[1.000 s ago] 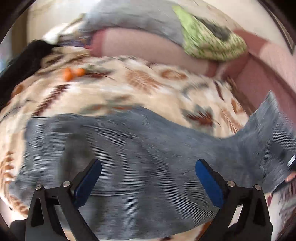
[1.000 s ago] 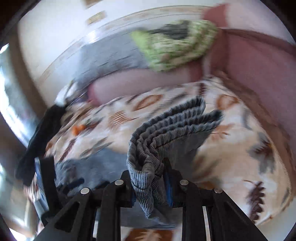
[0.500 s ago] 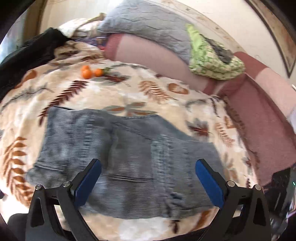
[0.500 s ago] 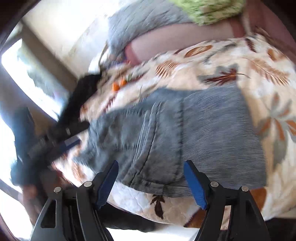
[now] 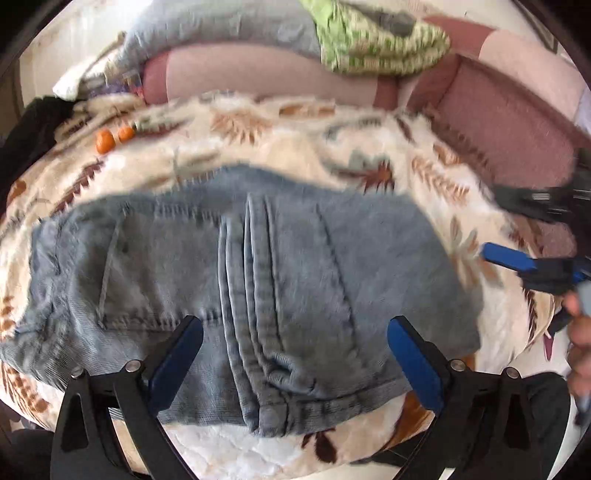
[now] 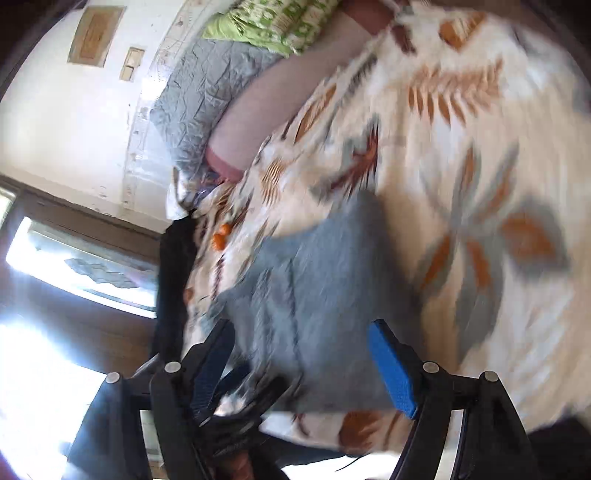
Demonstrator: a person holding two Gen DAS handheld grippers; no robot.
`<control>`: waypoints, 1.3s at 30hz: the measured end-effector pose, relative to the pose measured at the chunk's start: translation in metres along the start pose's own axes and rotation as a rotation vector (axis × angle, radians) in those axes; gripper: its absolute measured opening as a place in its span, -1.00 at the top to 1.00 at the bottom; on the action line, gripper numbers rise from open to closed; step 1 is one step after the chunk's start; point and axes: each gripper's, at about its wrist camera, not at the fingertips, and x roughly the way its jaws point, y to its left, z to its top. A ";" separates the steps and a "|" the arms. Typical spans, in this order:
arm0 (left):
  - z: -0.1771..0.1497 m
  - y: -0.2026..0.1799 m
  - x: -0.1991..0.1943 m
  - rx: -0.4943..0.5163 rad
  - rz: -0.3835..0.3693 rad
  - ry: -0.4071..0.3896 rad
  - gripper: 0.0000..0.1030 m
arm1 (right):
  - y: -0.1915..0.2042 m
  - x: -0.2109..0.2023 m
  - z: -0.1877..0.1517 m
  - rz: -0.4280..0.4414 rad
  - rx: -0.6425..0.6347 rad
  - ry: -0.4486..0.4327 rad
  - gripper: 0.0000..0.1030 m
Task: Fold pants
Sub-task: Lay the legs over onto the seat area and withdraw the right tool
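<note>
Grey-blue corduroy pants (image 5: 240,295) lie folded in a flat rectangle on the leaf-patterned blanket (image 5: 295,147), the hems stacked near the front edge. My left gripper (image 5: 295,354) is open and empty, hovering over the near edge of the pants. My right gripper (image 6: 299,354) is open and empty, tilted over the right end of the pants (image 6: 314,295); it also shows at the right of the left wrist view (image 5: 524,236). The right view is blurred.
Two small orange fruits (image 5: 110,138) lie on the blanket at the far left. A pink bolster (image 5: 258,77), a grey pillow (image 5: 221,26) and a green patterned cloth (image 5: 376,37) are at the back. Dark clothing (image 5: 33,133) lies at the left.
My right gripper let go of the pant legs after laying them over the seat, then drew back to the right. My left gripper moved closer over the pants.
</note>
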 end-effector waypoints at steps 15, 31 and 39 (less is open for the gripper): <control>-0.008 -0.013 0.050 0.128 0.082 0.078 -0.96 | 0.003 0.087 0.054 -0.469 -0.286 0.114 0.91; -0.004 0.014 0.013 0.004 0.017 -0.002 -0.95 | -0.037 0.044 -0.013 -0.120 0.051 0.150 0.81; -0.009 0.010 0.034 0.059 0.070 0.064 -0.95 | -0.029 0.038 -0.051 -0.158 -0.051 0.195 0.59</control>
